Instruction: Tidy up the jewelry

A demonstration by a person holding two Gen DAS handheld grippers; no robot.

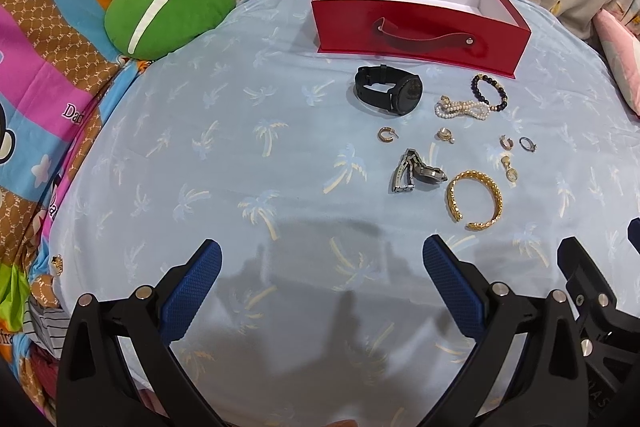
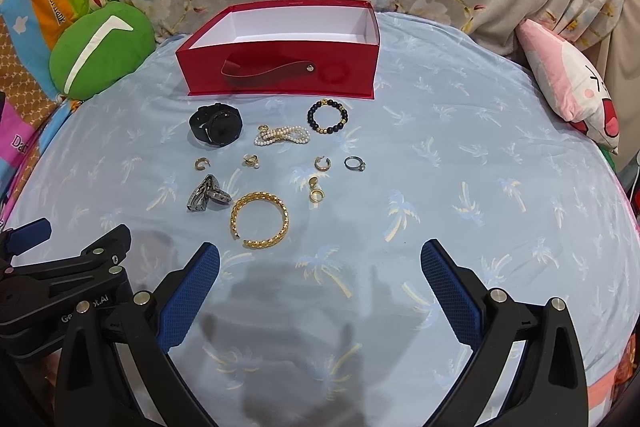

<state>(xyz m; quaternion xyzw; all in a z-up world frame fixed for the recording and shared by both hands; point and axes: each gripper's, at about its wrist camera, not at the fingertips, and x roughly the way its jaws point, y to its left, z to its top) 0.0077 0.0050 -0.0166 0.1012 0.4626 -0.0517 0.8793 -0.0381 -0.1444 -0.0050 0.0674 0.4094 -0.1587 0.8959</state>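
Both tools, left tool point(image 1: 322, 263) and right tool point(image 2: 320, 263), hover wide open and empty over the bed point(image 2: 460, 155). Jewelry lies just before the red box point(image 2: 280, 75): a stiff gold bangle point(image 2: 260, 225) nearest, likely easy to pinch by its rim; tiny rings look slippery. Soft bedding gives; open room right of the box.

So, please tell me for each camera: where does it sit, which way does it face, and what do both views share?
Left wrist: on the left gripper, looking forward and down over the blue sheet toward the red box; its own open blue fingers show, with part of the right gripper at the right edge.
Right wrist: on the right gripper, facing the same way; its own open fingers show, and the left gripper at the lower left.
Shared: red box, black watch, gold bangle, green cushion.
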